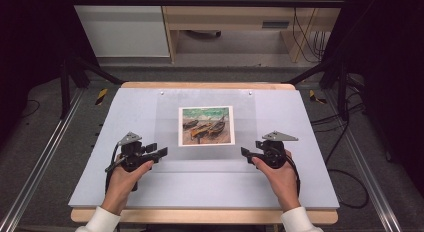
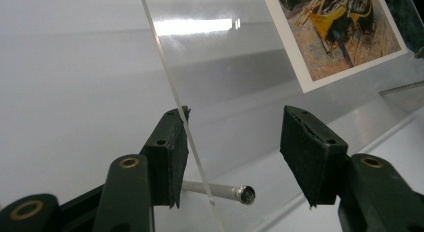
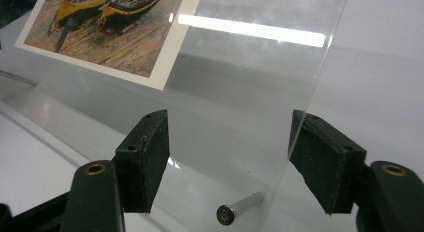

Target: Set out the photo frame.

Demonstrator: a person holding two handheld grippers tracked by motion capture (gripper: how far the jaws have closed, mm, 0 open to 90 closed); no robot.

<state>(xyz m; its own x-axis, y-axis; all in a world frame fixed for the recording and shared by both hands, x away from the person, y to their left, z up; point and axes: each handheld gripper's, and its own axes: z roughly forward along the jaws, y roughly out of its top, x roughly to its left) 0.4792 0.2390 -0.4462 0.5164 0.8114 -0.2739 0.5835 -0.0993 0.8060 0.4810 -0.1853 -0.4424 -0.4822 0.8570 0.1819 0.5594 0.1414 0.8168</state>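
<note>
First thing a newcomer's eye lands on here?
The painted print of boats, mid-table under a clear acrylic sheet, is the one patch of colour on the pale grey board. Next, the two black grippers flanking it near the sheet's front corners: left gripper and right gripper, both open. Each gripper view shows a small metal pin by the sheet's edge.

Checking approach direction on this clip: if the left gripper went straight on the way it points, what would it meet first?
Probably the clear acrylic sheet: its side edge runs up between the open jaws of the left gripper, past a small metal pin. Farther on lies the boat picture. Depth is uncertain.
</note>
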